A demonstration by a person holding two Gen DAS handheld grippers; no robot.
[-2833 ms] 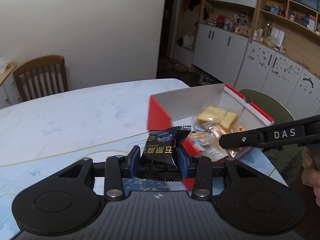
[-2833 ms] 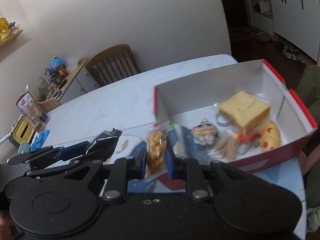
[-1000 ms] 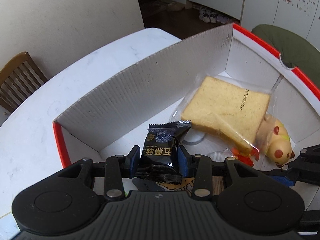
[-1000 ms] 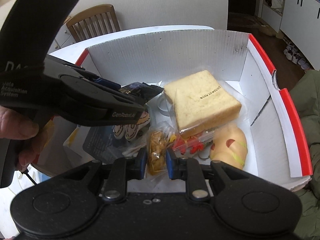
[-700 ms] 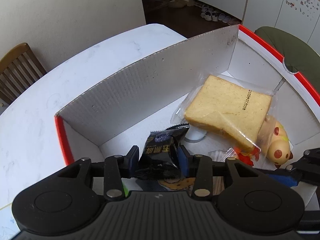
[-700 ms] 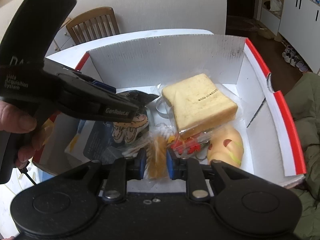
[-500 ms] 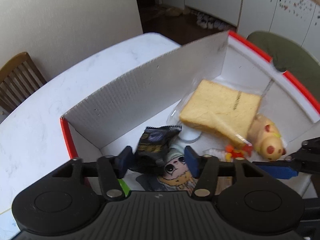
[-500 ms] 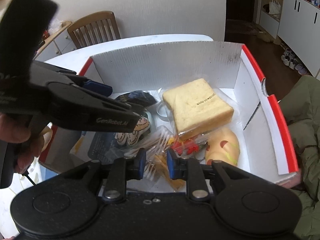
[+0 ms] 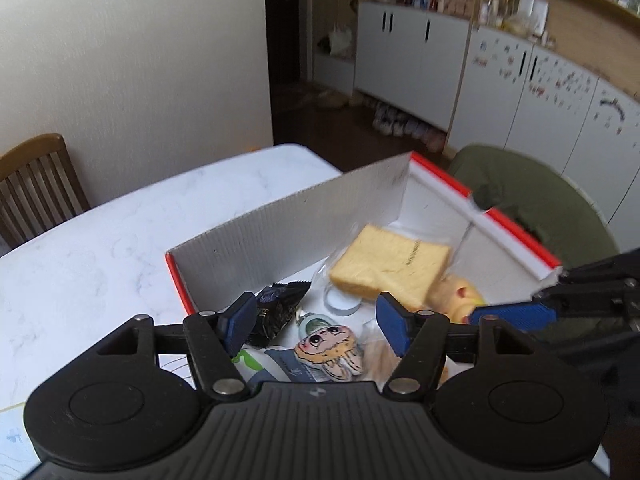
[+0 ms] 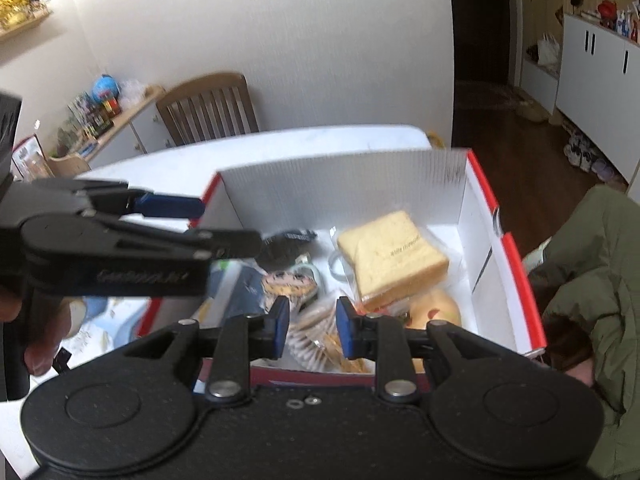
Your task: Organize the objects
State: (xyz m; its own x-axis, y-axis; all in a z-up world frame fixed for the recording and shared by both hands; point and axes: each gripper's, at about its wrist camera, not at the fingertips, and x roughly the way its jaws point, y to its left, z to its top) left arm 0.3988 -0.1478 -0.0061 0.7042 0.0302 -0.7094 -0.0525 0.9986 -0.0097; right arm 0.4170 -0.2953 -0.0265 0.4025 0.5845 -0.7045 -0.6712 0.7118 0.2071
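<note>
Both grippers hang over the box point(image 10: 486, 204), and nothing is between their pads. Left gripper point(image 9: 316, 322) has its jaws spread wide and opening more; the black packet point(image 9: 276, 308) lies free below its left pad, in the near left part of the box, its long axis running from near left to far right. Right gripper point(image 10: 309, 326) has a narrow gap that is opening; the clear snack bag point(image 10: 320, 340) lies under it at the near wall. One wrapped bread slice point(image 10: 390, 254) lies flat in the middle, one yellow toy point(image 10: 436, 308) is on its near right, and one cartoon charm point(image 9: 330, 346) is near the packet.
</note>
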